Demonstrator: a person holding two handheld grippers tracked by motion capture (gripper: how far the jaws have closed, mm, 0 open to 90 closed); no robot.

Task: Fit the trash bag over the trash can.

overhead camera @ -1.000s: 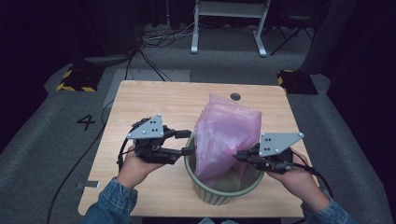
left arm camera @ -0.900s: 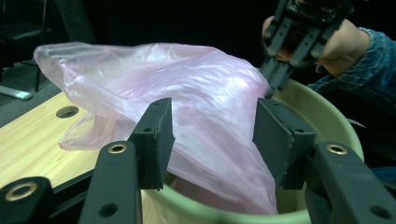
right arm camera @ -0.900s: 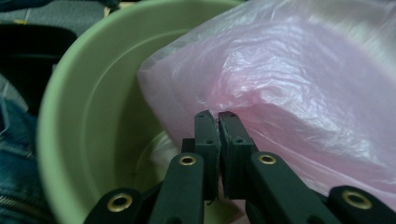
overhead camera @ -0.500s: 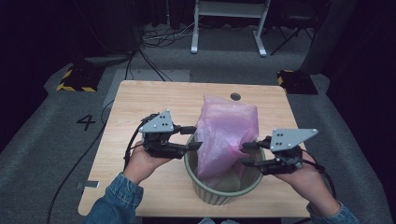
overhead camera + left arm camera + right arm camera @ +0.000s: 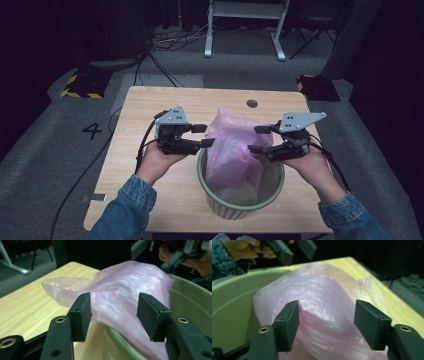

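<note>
A pink plastic bag (image 5: 231, 145) stands in a pale green round bin (image 5: 240, 206) near the table's front, its top leaning out over the bin's far rim. My left gripper (image 5: 202, 135) is open just left of the bag. In the left gripper view the bag (image 5: 125, 290) lies beyond its spread jaws (image 5: 113, 313), untouched. My right gripper (image 5: 258, 139) is open at the bag's right side, and its jaws have just been opening. In the right gripper view the bag (image 5: 324, 297) bulges between its pads (image 5: 327, 321) without being pressed. The bin wall (image 5: 234, 297) is at the left.
The bin sits on a light wooden table (image 5: 150, 107) with a round cable hole (image 5: 252, 103) near its far edge. Grey floor surrounds it, with cables (image 5: 165, 45), a white stand's legs (image 5: 245, 30) and yellow-black striped blocks (image 5: 80, 85) behind.
The right gripper has let go of the bag's side, opened and drawn back to the right. The left gripper has moved right, up to the bag.
</note>
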